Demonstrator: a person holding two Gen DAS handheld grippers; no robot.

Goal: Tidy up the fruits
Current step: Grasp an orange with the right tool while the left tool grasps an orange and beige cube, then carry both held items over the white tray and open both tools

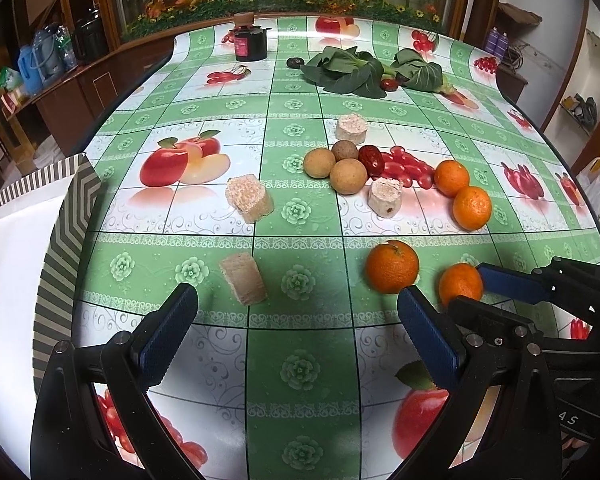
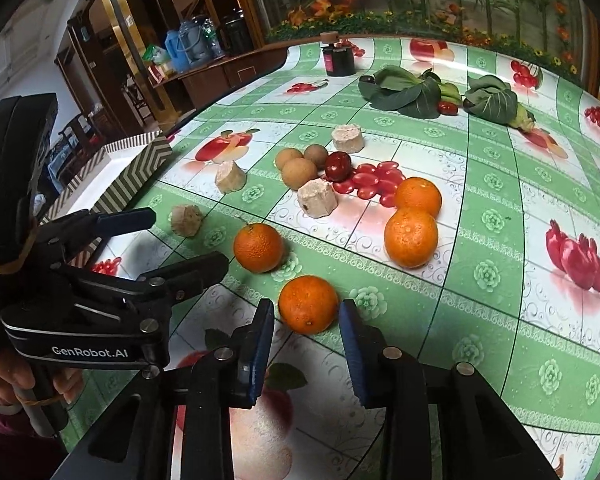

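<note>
A small orange [image 2: 308, 309] lies on the green fruit-print tablecloth [image 2: 480, 200] between the tips of my right gripper [image 2: 306, 305]. The blue pads flank it closely, a thin gap still showing, so the gripper is open. That orange [image 1: 458, 284] and the right gripper [image 1: 470, 286] also sit low right in the left wrist view. Three more oranges [image 1: 392, 266] [image 1: 452, 178] [image 1: 472, 208] lie nearby. Farther back are three longans [image 1: 334, 164] and a red date [image 1: 370, 158]. My left gripper [image 1: 296, 294] hovers open with nothing between its fingers.
A striped box [image 1: 66, 208] with a white inside stands at the table's left edge. Several beige cut chunks [image 1: 248, 200] are scattered about. Leafy greens [image 1: 348, 70] and a dark jar [image 1: 251, 42] stand at the back. A hand [image 2: 4, 380] holds the left gripper.
</note>
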